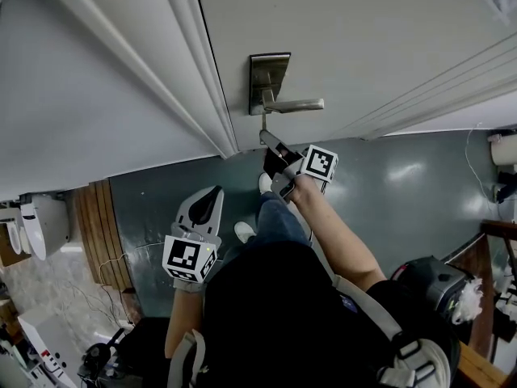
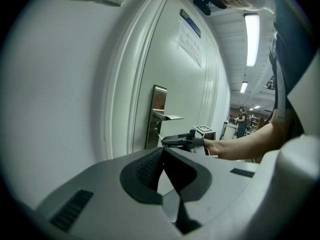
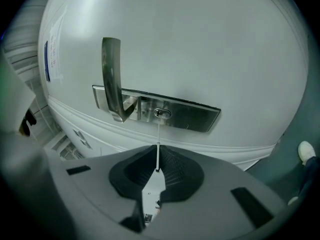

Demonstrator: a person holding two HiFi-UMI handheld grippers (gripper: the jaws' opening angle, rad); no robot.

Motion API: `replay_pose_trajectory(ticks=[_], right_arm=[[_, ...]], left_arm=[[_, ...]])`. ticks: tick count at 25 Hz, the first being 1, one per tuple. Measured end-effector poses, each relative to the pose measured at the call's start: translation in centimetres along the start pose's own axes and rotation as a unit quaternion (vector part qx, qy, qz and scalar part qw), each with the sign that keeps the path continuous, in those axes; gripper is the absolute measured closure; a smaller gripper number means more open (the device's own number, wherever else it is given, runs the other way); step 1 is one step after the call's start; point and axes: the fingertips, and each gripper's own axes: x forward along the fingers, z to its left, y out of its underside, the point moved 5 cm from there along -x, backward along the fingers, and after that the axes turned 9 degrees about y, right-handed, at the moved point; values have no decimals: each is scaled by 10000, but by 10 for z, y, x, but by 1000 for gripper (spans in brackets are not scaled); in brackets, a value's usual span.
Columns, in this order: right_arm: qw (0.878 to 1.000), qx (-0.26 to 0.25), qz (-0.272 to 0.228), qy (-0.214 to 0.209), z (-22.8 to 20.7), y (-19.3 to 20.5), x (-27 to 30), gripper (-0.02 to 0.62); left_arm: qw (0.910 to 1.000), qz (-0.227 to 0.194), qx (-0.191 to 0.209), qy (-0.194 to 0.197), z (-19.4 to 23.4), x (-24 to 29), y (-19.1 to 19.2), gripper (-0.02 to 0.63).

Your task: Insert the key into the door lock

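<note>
White wall [image 1: 81, 95], glossy teal floor [image 1: 404, 184], ceiling striplights [image 2: 251, 31].

White door [image 1: 363, 23], silver lock plate [image 1: 268, 78], silver key [image 3: 158, 146], teal floor [image 1: 404, 184]

The thin silver key [image 3: 158, 134] stood edge-on, pinched in the right tool [image 3: 157, 166], its tip at the steel lock [image 3: 161, 113].

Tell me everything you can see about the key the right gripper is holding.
The key shows edge-on as a thin, pale, metal-looking blade, straight and in line with the jaws. The right gripper is shut on its rear end, hiding the head. Its tip meets the keyhole in the steel lock plate; how deep it sits cannot be told.
</note>
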Motion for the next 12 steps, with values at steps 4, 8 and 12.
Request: replay_pose_trajectory(ticks=[4,8,12], right_arm=[[9998,191,-21,-76,-2,-8,10,561],[9997,245,-32,-80,-5,-14,17,561],[9994,332,-21,-117,-3,-15,18,561]], left_arm=[[10000,21,-54,-43,6,5,2,598],[9999,32,-102,-92,12,7,3,598],[9998,23,-120,-128,14,7,2,598]])
